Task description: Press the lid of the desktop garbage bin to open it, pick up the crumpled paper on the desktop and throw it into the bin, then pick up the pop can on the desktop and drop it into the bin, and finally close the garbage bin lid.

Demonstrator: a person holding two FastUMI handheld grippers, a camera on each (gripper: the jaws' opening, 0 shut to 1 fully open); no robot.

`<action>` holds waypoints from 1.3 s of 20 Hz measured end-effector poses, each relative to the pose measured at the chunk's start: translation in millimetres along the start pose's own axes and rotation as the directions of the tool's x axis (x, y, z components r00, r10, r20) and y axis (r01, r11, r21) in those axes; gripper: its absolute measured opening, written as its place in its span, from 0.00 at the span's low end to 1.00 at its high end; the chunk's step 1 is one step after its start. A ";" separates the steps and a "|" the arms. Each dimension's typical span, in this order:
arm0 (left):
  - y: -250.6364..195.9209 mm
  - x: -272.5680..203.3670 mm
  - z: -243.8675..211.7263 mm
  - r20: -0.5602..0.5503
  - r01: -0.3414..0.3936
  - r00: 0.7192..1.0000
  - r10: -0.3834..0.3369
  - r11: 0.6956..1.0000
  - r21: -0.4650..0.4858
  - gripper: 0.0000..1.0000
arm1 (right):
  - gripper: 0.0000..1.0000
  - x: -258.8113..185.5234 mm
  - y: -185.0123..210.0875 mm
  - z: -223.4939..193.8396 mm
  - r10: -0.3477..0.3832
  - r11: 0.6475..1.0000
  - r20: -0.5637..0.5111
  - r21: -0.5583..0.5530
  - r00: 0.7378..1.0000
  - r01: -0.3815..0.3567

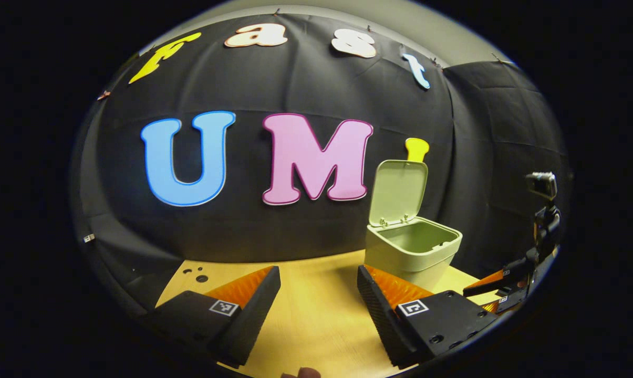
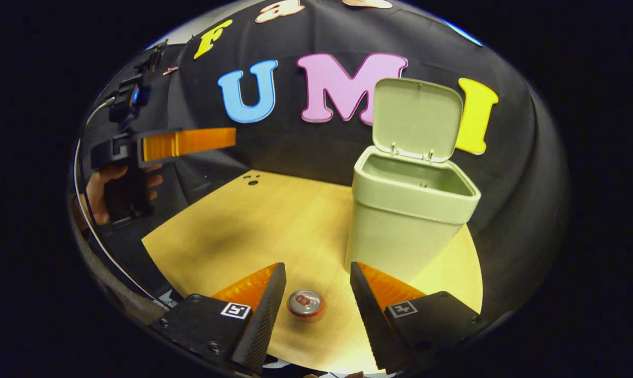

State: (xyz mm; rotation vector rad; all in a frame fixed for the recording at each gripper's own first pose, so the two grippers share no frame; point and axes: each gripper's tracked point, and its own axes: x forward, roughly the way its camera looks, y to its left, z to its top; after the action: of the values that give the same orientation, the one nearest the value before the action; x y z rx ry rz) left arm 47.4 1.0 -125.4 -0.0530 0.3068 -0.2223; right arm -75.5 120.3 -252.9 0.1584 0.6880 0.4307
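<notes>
The garbage bin [image 2: 408,210] stands with its lid [image 2: 416,118] swung up and open, and no crumpled paper lies on the desktop [image 2: 253,226], so the step in hand looks like the pop can. In the right gripper view the pop can [image 2: 305,304] stands upright at about 6 o'clock, seen from above, between the spread fingers of the right gripper [image 2: 312,299], which do not touch it. The next move calls for lowering around the can, closing on its sides, then lifting it over the bin's rim at about 1 o'clock. The bin's near wall stands just beside the right finger and could be knocked on the way up. The left gripper [image 1: 319,299] hangs with its jaws apart and empty, the bin [image 1: 411,247] at its 2 o'clock; in the right gripper view it sits at 9 o'clock, well apart from the can.
</notes>
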 end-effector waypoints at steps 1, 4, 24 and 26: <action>7.6 -5.1 -5.2 -0.012 -0.014 1.000 0.014 1.000 -0.006 0.94 | 0.78 7.0 2.6 -9.2 0.009 1.000 -0.026 0.003 1.000 -0.009; 22.3 -17.4 -17.3 -0.042 -0.047 0.998 0.046 0.999 -0.019 0.94 | 0.80 25.0 8.7 -34.5 0.021 1.000 -0.091 0.005 0.996 -0.021; 48.1 -33.9 -48.9 -0.117 -0.083 0.990 0.081 0.997 -0.006 0.94 | 0.85 82.4 12.0 -126.0 0.004 1.000 -0.320 -0.011 0.947 -0.008; 47.5 -32.7 -49.5 -0.119 -0.083 0.990 0.082 0.996 -0.007 0.94 | 0.83 81.6 10.4 -124.2 -0.001 1.000 -0.315 -0.005 0.949 -0.001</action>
State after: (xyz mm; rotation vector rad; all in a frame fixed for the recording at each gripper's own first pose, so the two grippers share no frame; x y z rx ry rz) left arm 11.8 53.7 -167.0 -0.0393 0.4280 -0.1415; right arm -102.7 165.3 -392.3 0.0843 1.0013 0.4626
